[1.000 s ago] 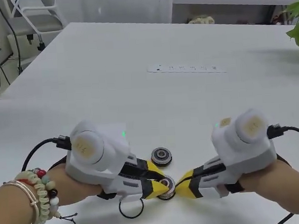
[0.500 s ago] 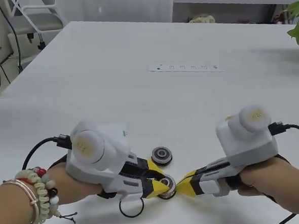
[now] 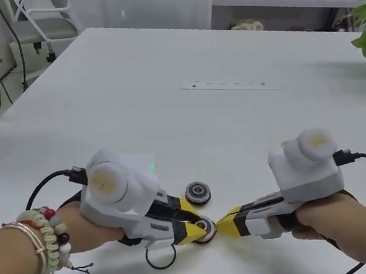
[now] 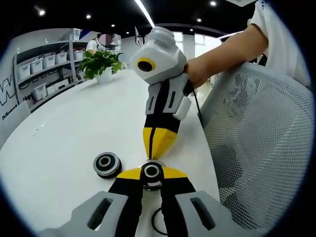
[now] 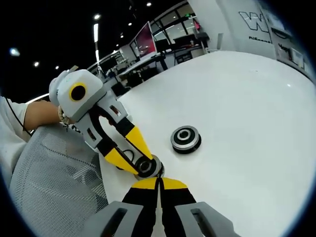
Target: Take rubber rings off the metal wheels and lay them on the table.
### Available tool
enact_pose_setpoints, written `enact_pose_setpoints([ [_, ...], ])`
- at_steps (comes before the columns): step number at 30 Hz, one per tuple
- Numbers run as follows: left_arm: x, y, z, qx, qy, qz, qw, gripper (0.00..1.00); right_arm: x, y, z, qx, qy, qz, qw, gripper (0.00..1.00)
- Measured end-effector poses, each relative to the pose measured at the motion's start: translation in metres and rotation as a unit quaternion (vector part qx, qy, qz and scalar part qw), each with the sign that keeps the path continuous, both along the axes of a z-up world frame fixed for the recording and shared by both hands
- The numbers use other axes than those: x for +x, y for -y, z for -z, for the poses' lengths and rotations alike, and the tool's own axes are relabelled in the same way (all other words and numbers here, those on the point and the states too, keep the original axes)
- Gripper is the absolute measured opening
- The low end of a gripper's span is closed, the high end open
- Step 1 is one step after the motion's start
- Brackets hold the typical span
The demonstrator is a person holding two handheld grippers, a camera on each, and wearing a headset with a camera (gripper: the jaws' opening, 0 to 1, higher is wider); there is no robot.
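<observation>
Left gripper [image 3: 197, 229] is pinching a wheel [image 3: 206, 227]; right gripper [image 3: 221, 225], jaws pressed together, is touching its rim. One ring [image 3: 160, 257] is lying just behind the left's tips; another wheel [image 3: 197, 192] beyond is seemingly waiting unstripped.

Bright even light from ceiling strips [image 4: 144, 11], faint shadows on white table [image 3: 167, 82], sharp focus, fisheye-warped gripper views

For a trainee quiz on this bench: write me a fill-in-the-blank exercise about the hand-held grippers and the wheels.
1. The left hand-held gripper is shut on a metal ____.
2. The jaws of the right hand-held gripper are ____.
3. A loose black rubber ring lies on the table beside the ____ hand-held gripper.
Missing words: wheel; shut; left.
</observation>
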State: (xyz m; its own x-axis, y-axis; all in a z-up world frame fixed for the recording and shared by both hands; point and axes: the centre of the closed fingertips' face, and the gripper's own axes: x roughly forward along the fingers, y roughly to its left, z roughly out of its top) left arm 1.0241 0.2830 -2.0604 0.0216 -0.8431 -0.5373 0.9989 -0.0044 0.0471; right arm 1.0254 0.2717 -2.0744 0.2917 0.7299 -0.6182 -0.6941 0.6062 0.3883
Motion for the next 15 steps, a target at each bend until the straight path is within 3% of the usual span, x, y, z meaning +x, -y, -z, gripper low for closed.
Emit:
enact_pose_setpoints([
  [4, 0.0002, 0.0, 0.0, -0.003, -0.001, 0.0, 1.0, 0.07, -0.0007, -0.0003, 0.0009, 0.002, -0.007, 0.005, 1.0, 0.0],
  [8, 0.0004, 0.0, 0.0001, -0.004, -0.002, -0.002, 1.0, 0.07, 0.0013, -0.0011, -0.0056, 0.033, -0.027, 0.024, 0.9988, 0.0],
  [15, 0.0008, -0.0001, 0.0, -0.005, -0.006, -0.004, 1.0, 0.07, -0.0009, -0.0027, -0.0083, 0.044, -0.039, 0.028, 0.9979, 0.0],
])
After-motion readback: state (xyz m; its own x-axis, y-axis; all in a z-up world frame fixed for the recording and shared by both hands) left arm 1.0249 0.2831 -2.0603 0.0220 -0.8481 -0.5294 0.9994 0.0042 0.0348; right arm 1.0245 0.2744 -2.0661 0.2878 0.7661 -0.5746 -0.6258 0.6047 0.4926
